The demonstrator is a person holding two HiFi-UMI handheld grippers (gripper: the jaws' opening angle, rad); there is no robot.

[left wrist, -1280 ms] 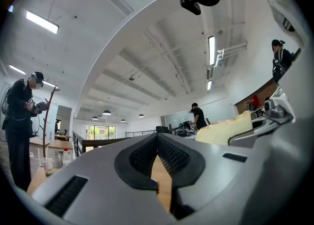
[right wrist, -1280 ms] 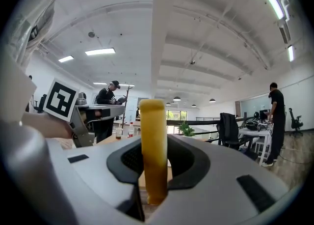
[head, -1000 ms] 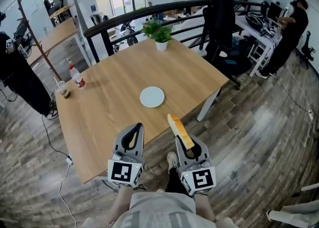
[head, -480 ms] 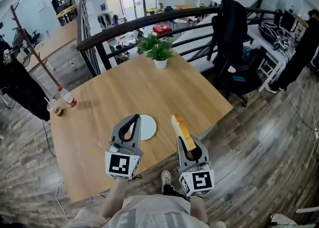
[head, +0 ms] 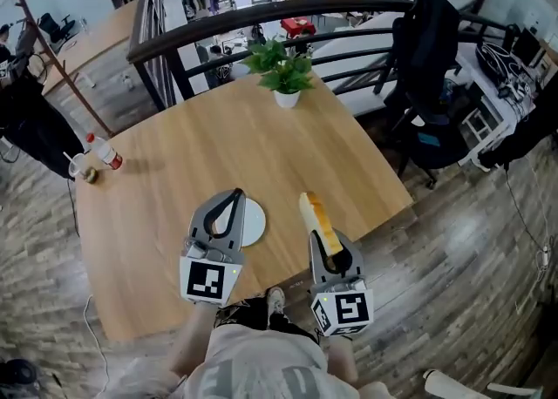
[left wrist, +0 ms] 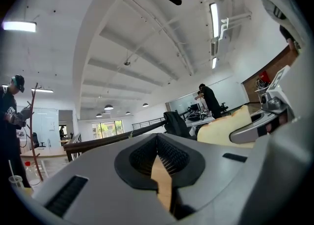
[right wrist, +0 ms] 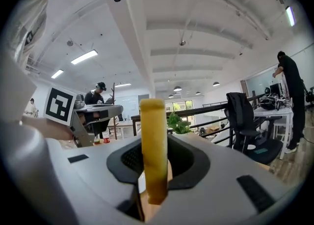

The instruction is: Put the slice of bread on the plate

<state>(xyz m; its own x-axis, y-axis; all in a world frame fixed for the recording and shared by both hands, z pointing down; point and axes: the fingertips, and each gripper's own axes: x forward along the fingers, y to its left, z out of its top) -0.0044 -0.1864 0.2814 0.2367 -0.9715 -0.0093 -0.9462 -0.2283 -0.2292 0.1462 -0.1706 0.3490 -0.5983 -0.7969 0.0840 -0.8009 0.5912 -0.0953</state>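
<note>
While right gripper clamps golden-crusted slice of bread edge-on, slice sticks out forward past jaws, above near edge of light wooden desk, just right of round white plate, not yet over it. Left gripper empty, jaws closed together, covering plate's left part in head view. Step in hand, by my reading: carrying bread to plate. Next move calls for shifting right gripper left over plate, lowering, laying slice flat, releasing; left gripper probably needs moving aside first

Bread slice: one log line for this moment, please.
right gripper: shut on bread slice | left gripper: shut, empty | plate: no bread yet
</note>
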